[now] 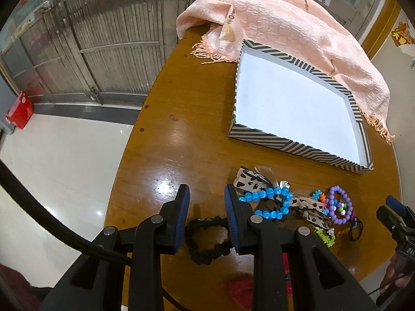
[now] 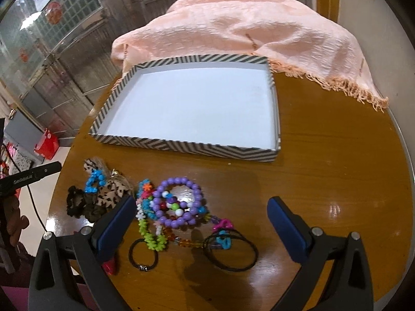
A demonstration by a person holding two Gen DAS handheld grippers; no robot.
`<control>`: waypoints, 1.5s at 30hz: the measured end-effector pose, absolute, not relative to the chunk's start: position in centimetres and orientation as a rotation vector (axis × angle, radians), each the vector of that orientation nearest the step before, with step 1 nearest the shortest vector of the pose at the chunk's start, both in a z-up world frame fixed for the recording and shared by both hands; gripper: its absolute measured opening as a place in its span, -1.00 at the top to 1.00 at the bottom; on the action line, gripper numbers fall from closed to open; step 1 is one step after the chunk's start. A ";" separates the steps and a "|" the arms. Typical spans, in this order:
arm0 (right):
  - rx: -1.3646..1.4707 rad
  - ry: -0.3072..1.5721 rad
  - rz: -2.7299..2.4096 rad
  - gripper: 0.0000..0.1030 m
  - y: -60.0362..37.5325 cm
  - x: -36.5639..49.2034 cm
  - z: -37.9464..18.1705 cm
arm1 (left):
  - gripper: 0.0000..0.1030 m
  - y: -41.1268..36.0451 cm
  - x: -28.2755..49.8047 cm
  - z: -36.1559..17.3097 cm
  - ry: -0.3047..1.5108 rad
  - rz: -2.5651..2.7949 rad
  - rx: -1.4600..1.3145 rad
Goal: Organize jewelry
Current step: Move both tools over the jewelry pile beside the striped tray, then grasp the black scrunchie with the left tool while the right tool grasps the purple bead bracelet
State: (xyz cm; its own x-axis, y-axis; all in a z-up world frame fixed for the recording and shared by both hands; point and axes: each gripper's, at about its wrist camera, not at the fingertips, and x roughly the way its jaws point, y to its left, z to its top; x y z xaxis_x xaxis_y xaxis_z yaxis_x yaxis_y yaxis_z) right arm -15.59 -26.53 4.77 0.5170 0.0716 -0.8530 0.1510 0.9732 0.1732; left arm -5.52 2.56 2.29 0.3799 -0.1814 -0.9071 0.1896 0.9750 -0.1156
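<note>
Snagging is the main risk I would judge from here: the jewelry lies in one tangled heap on the round wooden table, so lifting one strand could drag its neighbours along or off the near edge; the purple bead bracelet overlaps the multicoloured beads, and the blue bead bracelet lies across the leopard-print bow. Largest of the lot, the peach fringed scarf is draped against the far side of the striped box; its fringe near the rim could catch on a gripper reaching in. That box, a shallow tray with a white floor, sits well apart from the heap and holds nothing that either view shows. Nearer the camera, the large black hair tie and the small black hair tie lie flat and thin, so I expect the pads could slide over them. The left gripper is partly spread, holding nothing, with the black scrunchie below and between its fingers; closing now might also nip the blue beads just beside its right finger. The right gripper is spread wide and empty, hovering above the bead heap.
</note>
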 end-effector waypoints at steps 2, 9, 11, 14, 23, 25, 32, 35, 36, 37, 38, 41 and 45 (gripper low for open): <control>0.226 1.032 -0.038 -0.99 -26.3 -15.5 4.9 | 0.66 2.4 -5.5 2.2 1.162 -0.244 0.006; 0.219 1.043 -0.017 -0.99 -26.3 -15.6 5.2 | 0.66 2.8 -5.3 2.0 1.170 -0.258 -0.006; 0.213 1.046 -0.019 -0.99 -26.4 -15.5 5.1 | 0.66 3.5 -5.1 1.8 1.180 -0.251 -0.031; 0.201 1.044 -0.017 -0.99 -26.3 -15.4 5.1 | 0.66 4.5 -4.9 1.3 1.198 -0.238 -0.053; 0.178 1.055 0.024 -0.84 -25.6 -14.4 4.7 | 0.66 5.0 -6.1 0.1 1.250 -0.252 -0.052; 0.168 1.059 0.030 -0.72 -25.5 -14.1 4.5 | 0.65 5.1 -6.4 -0.3 1.266 -0.251 -0.048; 0.130 1.090 0.040 -0.15 -25.6 -12.7 2.5 | 0.58 5.5 -6.9 -1.4 1.315 -0.252 -0.033; 0.085 1.126 0.042 -0.02 -25.3 -12.1 1.3 | 0.57 5.4 -6.9 -1.6 1.330 -0.258 -0.017; 0.069 1.137 0.044 0.00 -25.1 -11.9 0.9 | 0.56 5.4 -6.9 -1.7 1.333 -0.260 -0.012; 0.056 1.146 0.043 0.01 -25.0 -11.8 0.6 | 0.54 5.4 -6.9 -1.7 1.337 -0.262 -0.005; 0.042 1.152 0.042 0.01 -25.0 -11.7 0.4 | 0.52 5.3 -6.9 -1.8 1.344 -0.267 0.004; 0.014 1.172 0.037 0.02 -24.8 -11.3 -0.4 | 0.49 5.4 -6.9 -2.1 1.356 -0.276 0.012; -0.001 1.191 0.032 0.03 -24.9 -11.0 -1.1 | 0.49 5.0 -6.5 -2.5 1.360 -0.276 0.026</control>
